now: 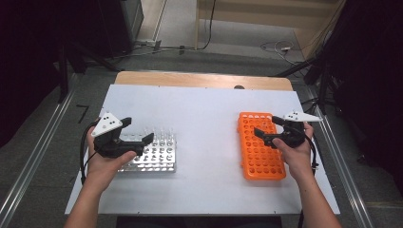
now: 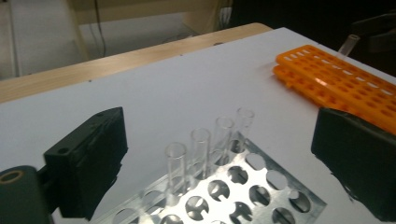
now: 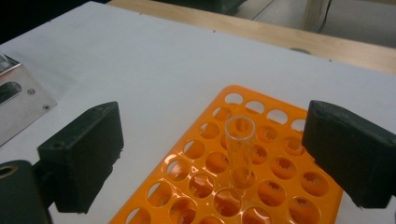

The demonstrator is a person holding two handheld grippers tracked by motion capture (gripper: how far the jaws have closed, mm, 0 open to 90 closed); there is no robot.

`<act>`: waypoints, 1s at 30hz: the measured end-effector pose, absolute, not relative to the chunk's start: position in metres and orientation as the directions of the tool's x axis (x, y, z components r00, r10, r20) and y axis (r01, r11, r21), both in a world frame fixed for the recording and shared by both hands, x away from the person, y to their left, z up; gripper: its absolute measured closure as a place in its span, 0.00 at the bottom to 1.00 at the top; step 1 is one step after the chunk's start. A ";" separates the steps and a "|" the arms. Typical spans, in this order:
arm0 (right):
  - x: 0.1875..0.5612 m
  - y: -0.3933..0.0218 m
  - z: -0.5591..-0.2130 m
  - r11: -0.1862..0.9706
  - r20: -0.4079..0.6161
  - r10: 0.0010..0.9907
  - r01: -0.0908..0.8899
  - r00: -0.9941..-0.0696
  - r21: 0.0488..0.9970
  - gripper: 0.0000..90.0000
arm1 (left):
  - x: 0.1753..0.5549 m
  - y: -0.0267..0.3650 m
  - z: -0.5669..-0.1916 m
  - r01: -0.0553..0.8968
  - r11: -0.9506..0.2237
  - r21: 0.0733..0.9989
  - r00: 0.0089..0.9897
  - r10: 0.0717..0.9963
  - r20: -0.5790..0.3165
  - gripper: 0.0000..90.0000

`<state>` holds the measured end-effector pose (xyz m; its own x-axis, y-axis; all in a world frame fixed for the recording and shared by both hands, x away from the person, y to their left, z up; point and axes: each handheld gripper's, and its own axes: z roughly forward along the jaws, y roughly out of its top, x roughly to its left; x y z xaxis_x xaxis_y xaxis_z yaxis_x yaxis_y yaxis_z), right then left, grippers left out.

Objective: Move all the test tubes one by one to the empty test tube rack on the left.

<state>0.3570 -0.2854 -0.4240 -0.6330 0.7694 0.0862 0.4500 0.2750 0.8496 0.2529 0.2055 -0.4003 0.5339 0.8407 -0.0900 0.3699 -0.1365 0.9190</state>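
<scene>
Glass tube [image 3: 240,151] stands upright in orange rack [image 3: 299,205].

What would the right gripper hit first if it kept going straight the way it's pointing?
Most likely the clear glass tube standing in the orange rack. It stands between the open jaws of the right gripper, untouched; depth is hard to judge.

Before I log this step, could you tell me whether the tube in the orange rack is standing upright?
Upright: the tube stands in a hole of the orange rack, between the right gripper's open jaws, which do not touch it.
</scene>
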 end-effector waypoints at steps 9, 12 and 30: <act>0.366 -0.288 -0.440 0.281 0.098 0.804 0.519 -0.587 0.807 0.31 | 0.252 0.188 -0.401 0.373 -0.142 0.917 0.585 0.803 -0.113 0.00; 0.368 -0.289 -0.446 0.286 0.095 0.815 0.539 -0.572 0.793 0.37 | 0.250 0.180 -0.400 0.369 -0.151 0.917 0.600 0.793 -0.111 0.00; 0.374 -0.289 -0.457 0.319 0.088 0.811 0.562 -0.579 0.763 0.68 | 0.246 0.144 -0.406 0.347 -0.199 0.917 0.670 0.737 -0.094 0.00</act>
